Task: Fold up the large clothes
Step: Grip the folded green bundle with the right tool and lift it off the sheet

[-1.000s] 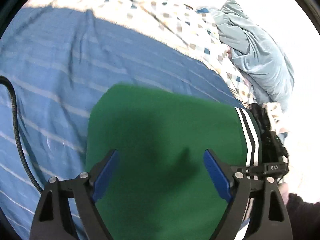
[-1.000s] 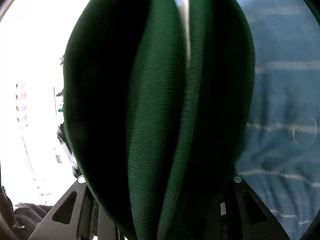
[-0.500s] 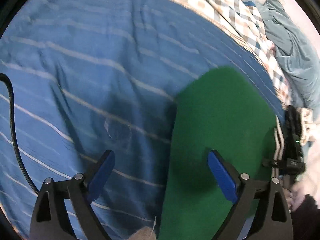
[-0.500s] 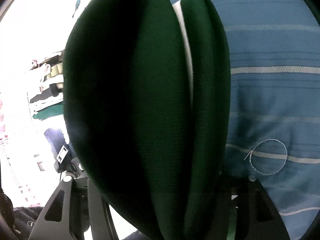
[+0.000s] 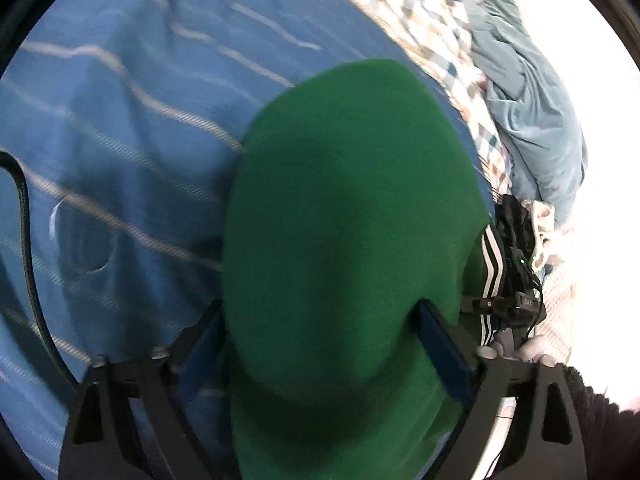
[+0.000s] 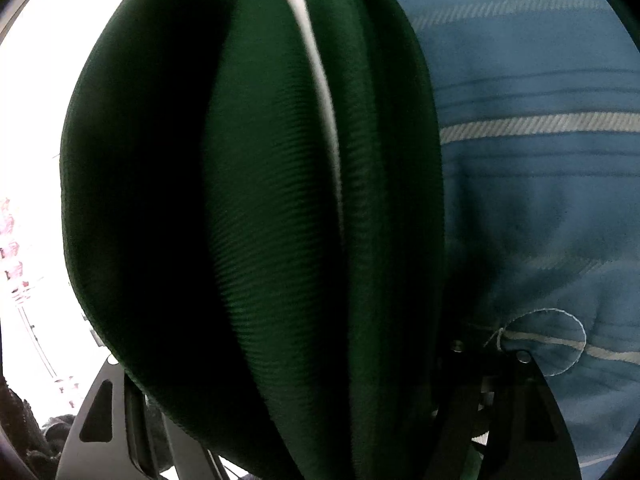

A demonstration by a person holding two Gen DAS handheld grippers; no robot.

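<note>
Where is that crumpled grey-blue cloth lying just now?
In the left wrist view, the grey-blue cloth lies at upper right, beside the checkered sheet, beyond the green garment.

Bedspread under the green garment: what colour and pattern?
Blue with thin white stripes; the bedspread shows best in the left wrist view, beside the green garment.

- Both views are bent by the fisheye lens, and a black ring is seen at the corners.
- In the left wrist view, the area right of the green garment (image 5: 352, 240) is blown out to white by strong light.
- A soft dark shadow is cast across the garment's middle.
- The striped blue bedsheet (image 5: 120, 120) is smeared by motion blur.
- In the right wrist view, the garment (image 6: 240, 220) is left nearly black, backlit by white glare on its left.
</note>
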